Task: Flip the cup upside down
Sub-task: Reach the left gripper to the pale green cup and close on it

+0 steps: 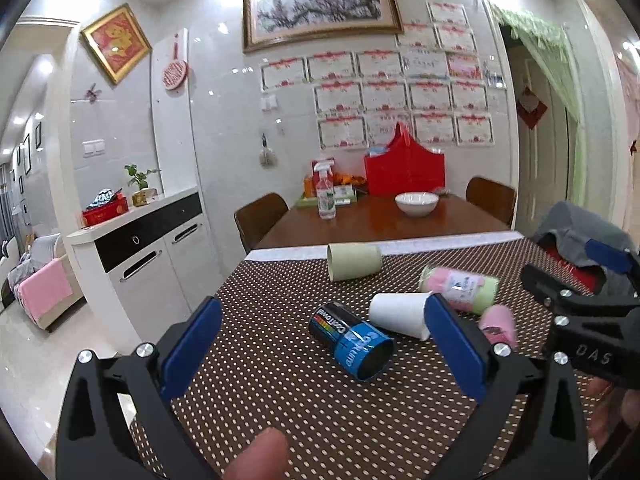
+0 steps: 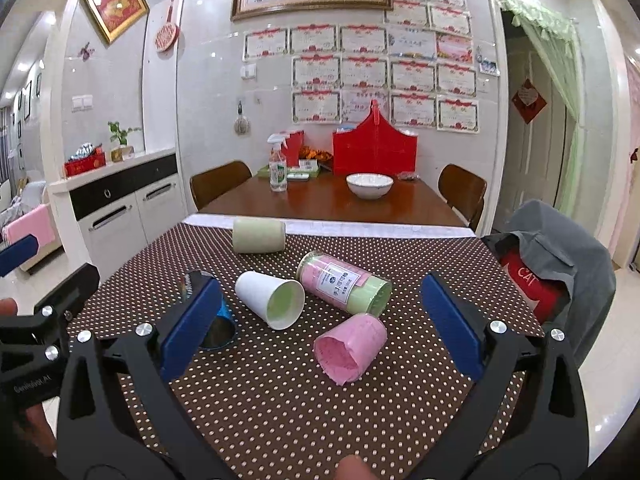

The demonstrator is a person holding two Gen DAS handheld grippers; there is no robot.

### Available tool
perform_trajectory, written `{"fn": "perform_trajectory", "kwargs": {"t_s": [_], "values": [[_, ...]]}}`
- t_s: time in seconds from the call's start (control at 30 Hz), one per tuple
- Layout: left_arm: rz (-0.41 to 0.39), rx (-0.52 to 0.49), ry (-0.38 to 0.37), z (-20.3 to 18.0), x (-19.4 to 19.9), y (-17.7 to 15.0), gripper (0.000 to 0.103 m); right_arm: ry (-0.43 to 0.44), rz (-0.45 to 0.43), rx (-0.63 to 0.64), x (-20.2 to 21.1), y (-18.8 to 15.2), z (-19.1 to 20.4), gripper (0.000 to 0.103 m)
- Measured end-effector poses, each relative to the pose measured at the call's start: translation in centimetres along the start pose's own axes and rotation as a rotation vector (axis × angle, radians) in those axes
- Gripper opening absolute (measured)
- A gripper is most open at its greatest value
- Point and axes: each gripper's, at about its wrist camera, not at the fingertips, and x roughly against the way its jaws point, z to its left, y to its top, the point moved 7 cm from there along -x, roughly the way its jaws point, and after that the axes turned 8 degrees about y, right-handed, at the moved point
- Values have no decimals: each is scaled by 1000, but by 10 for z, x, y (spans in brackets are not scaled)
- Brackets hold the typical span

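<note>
Several cups lie on their sides on the brown dotted tablecloth [image 1: 280,400]. A white paper cup [image 1: 398,314] [image 2: 270,298] lies in the middle, mouth toward the right gripper. A pale green cup [image 1: 354,261] [image 2: 258,235] lies farther back. A pink cup [image 2: 350,347] [image 1: 498,324] lies nearest the right gripper. A blue battery-print can [image 1: 352,340] lies in front of the left gripper; the right gripper's left finger mostly hides it in the right wrist view [image 2: 218,330]. My left gripper [image 1: 324,344] is open and empty. My right gripper [image 2: 320,320] is open and empty, with the pink cup between its fingers' line.
A clear tube of pink and green cups [image 1: 460,288] [image 2: 346,282] lies beside the white cup. A chair with grey cloth and a red bag [image 2: 552,276] stands at the right. A white bowl [image 2: 370,185] and spray bottle [image 2: 278,168] stand on the wooden table behind.
</note>
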Motion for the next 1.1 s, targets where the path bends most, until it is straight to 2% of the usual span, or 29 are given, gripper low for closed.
{"fn": "perform_trajectory", "kwargs": {"t_s": [0.3, 0.7, 0.8, 0.93, 1.1], "values": [[149, -82, -68, -12, -100, 16, 99, 19, 128, -21, -72, 7, -13, 97], [245, -226, -138, -43, -215, 38, 99, 31, 257, -39, -161, 25, -42, 97], [257, -305, -168, -55, -237, 39, 99, 30, 284, -47, -179, 25, -48, 97], [268, -480, -190, -75, -273, 33, 99, 32, 322, -64, -201, 23, -56, 97], [305, -605, -236, -92, -315, 30, 99, 29, 356, -85, -223, 19, -66, 97]]}}
